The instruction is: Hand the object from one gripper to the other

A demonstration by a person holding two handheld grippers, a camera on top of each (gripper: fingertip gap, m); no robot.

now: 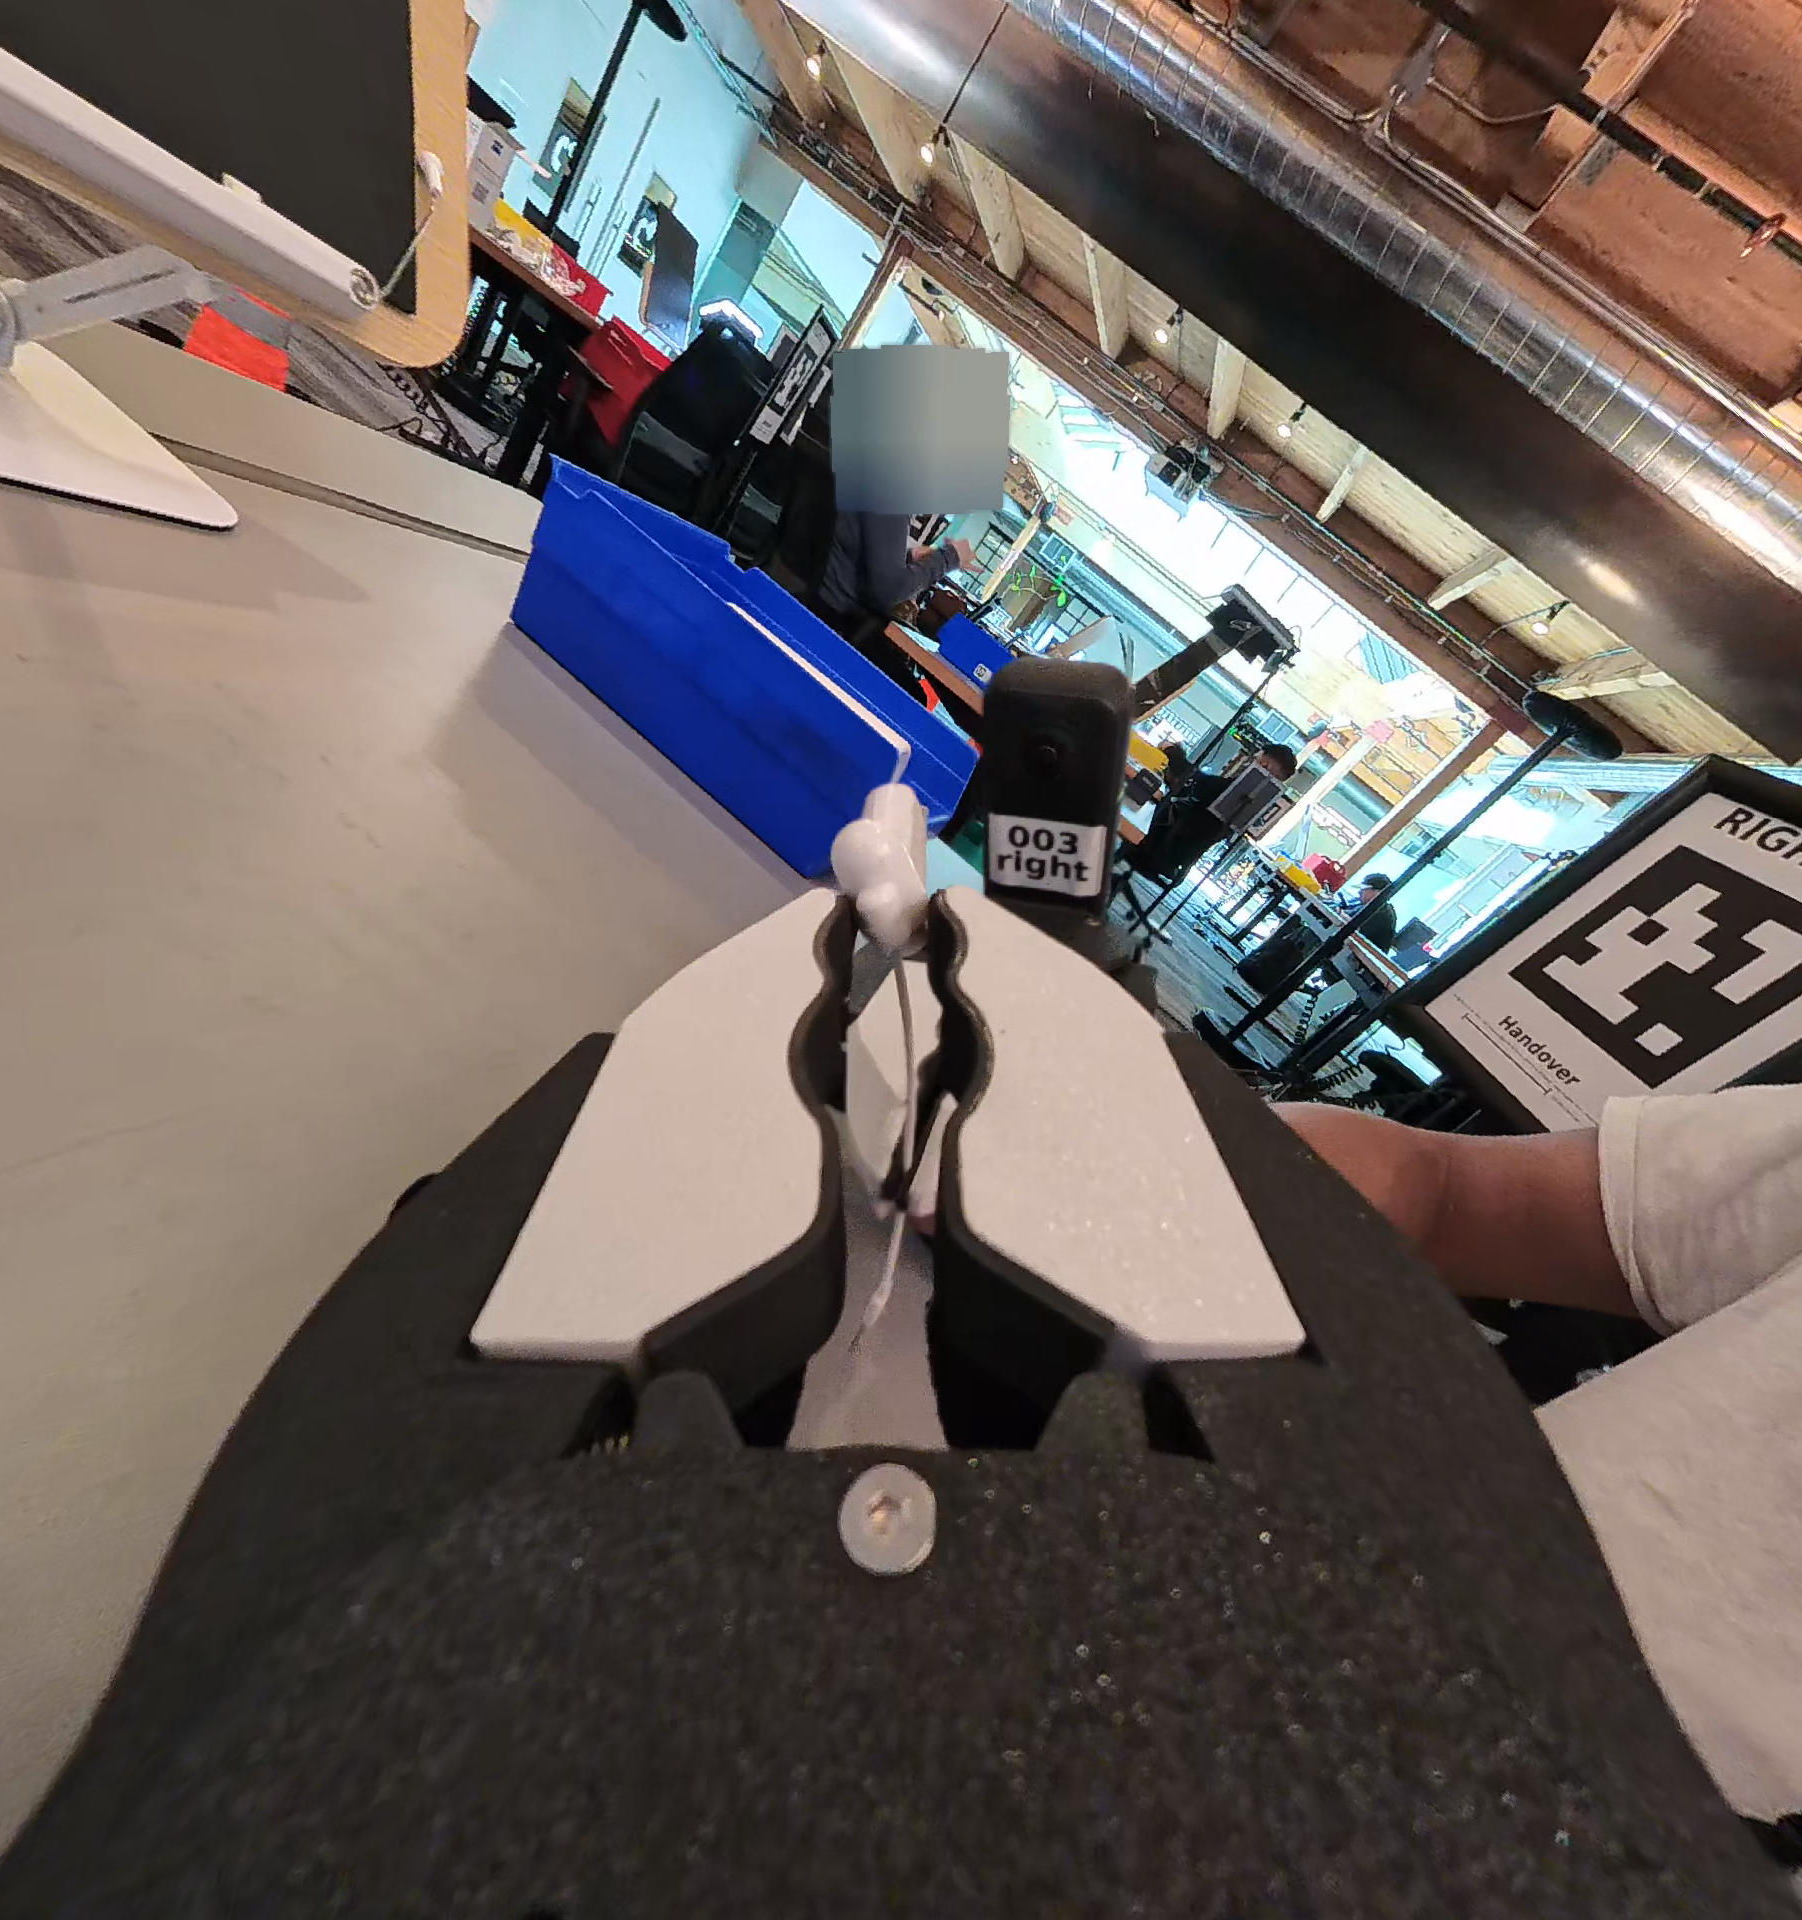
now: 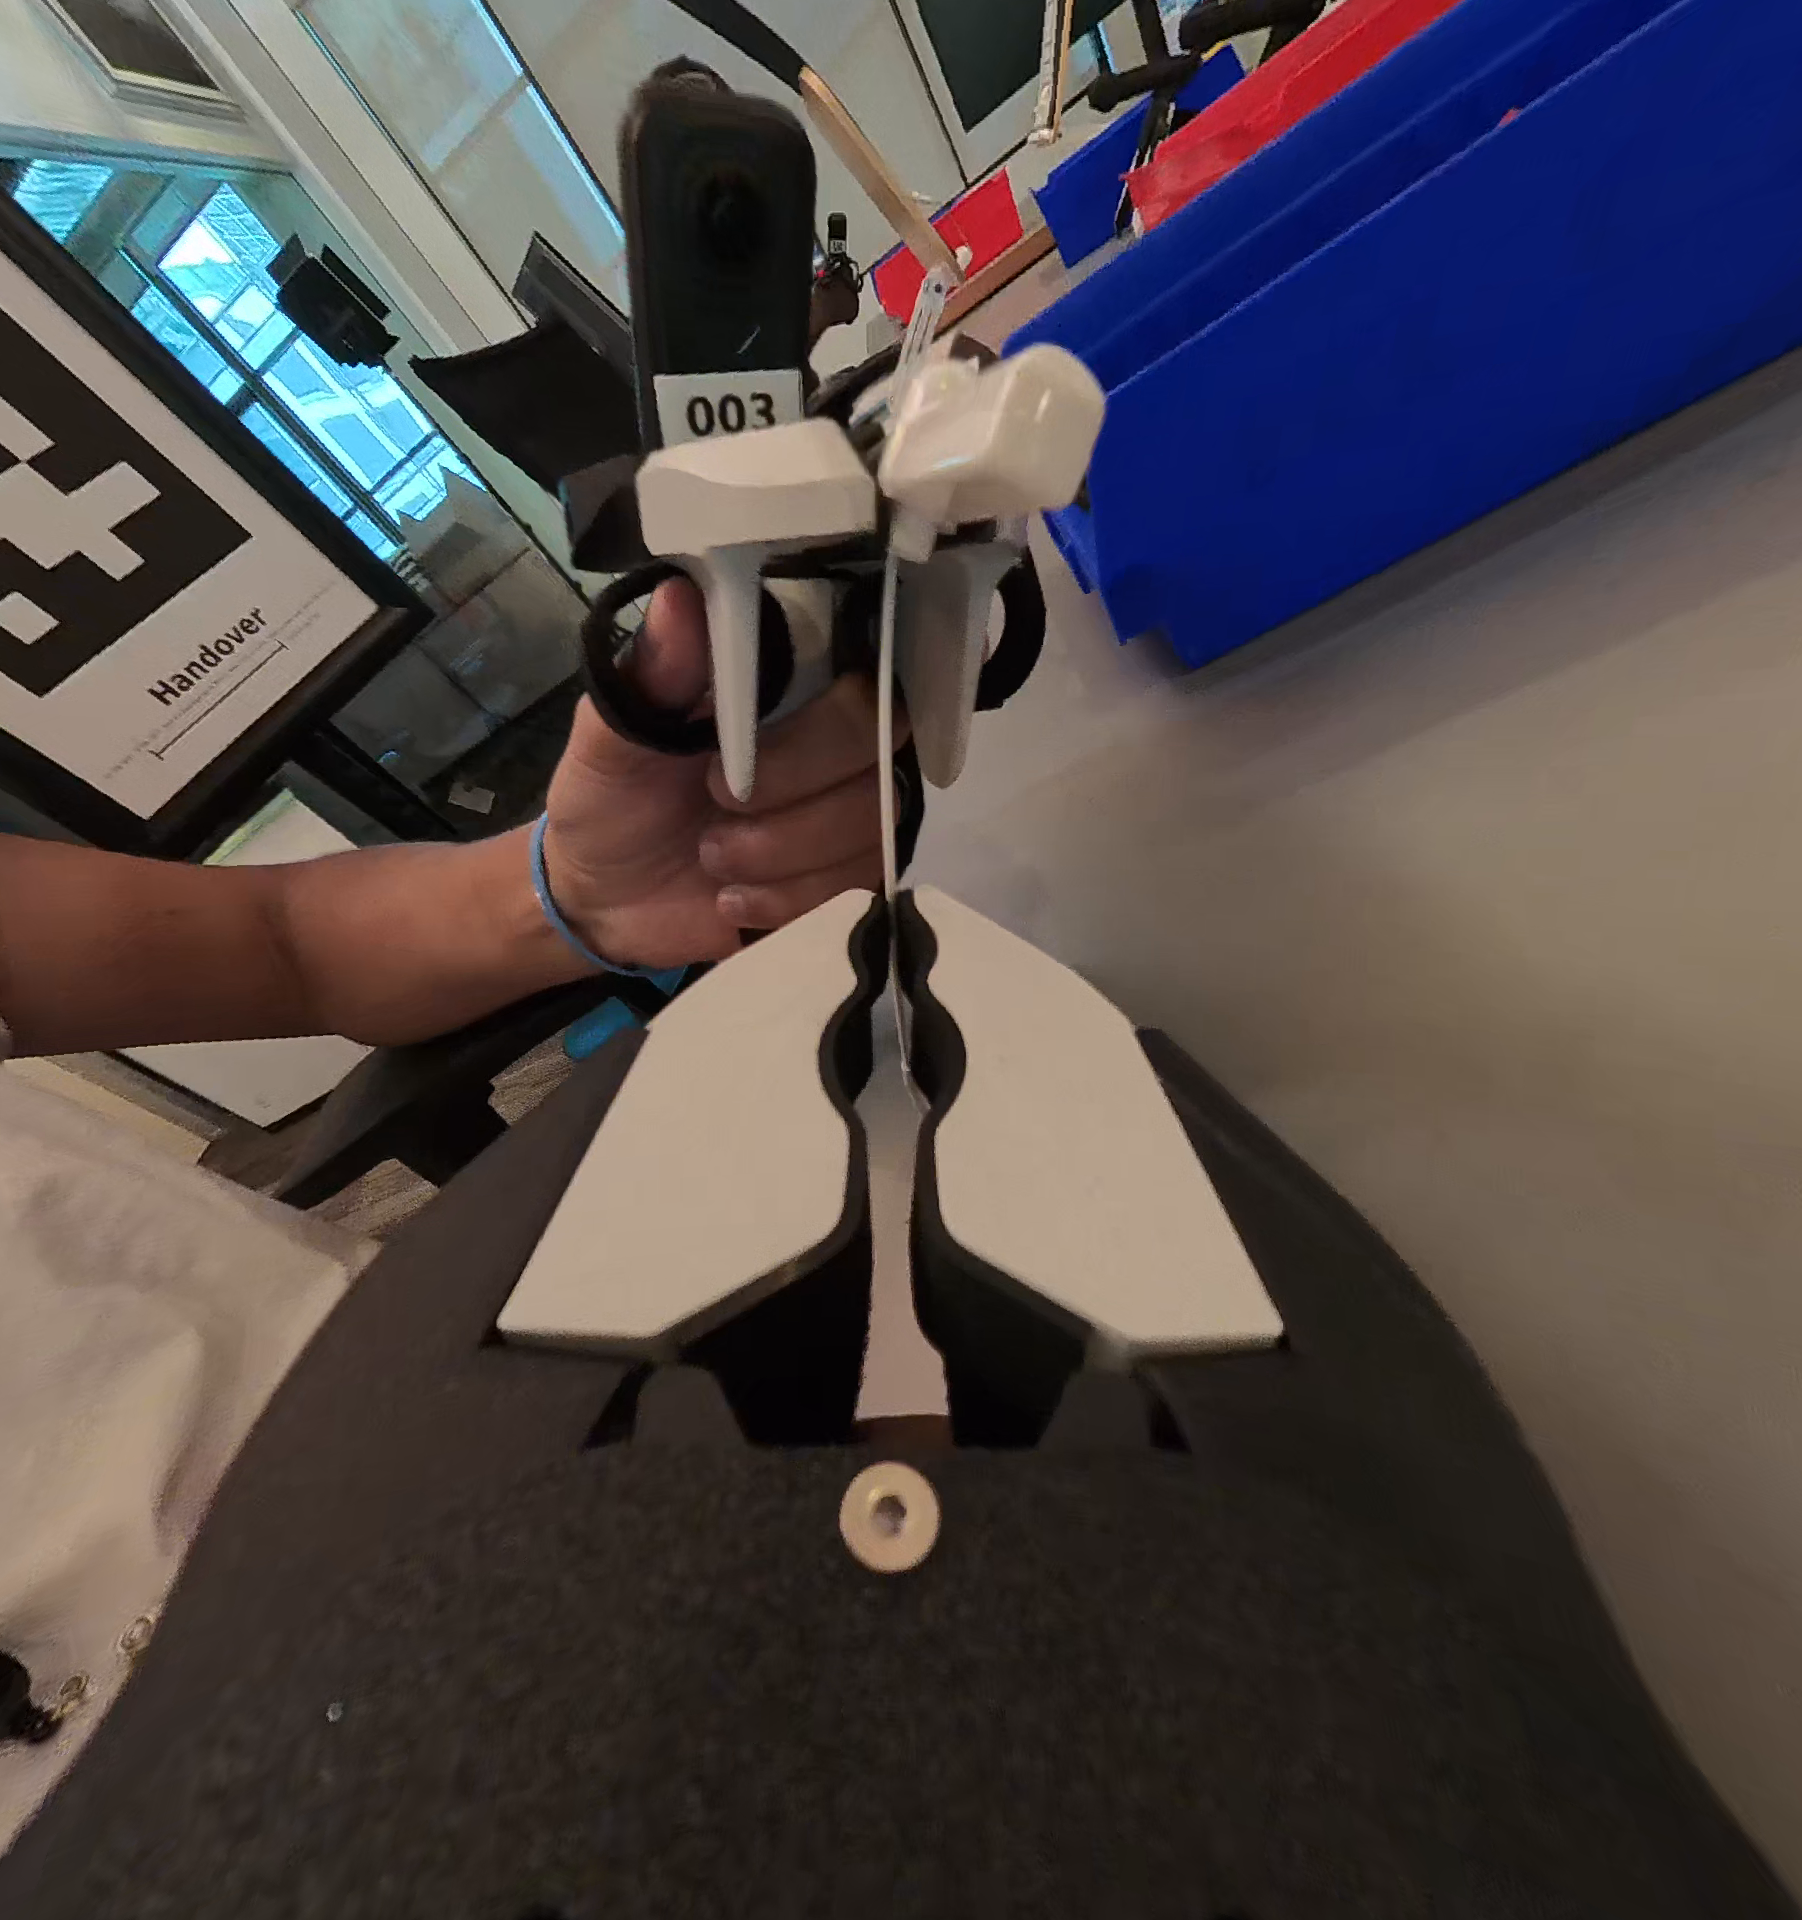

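1. Left wrist view: small white sticker (image 1: 1042,854) with black print, stuck low on the front of a black camera (image 1: 1058,743). Two short lines, easy to read
2. Same view, right edge: black-framed white sign (image 1: 1666,945) with a big blocky black marker, one word printed above it and one below
3. Right wrist view: another white sticker (image 2: 731,410) with black digits, on a black camera (image 2: 720,229)
4. Same framed sign (image 2: 97,520) at the left edge, one bold word under the marker, plus fine print too small to read

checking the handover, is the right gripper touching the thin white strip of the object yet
Touching. In the right wrist view the right gripper is shut on the thin white strip, pinched at its tips; the left gripper holds the white object's body.
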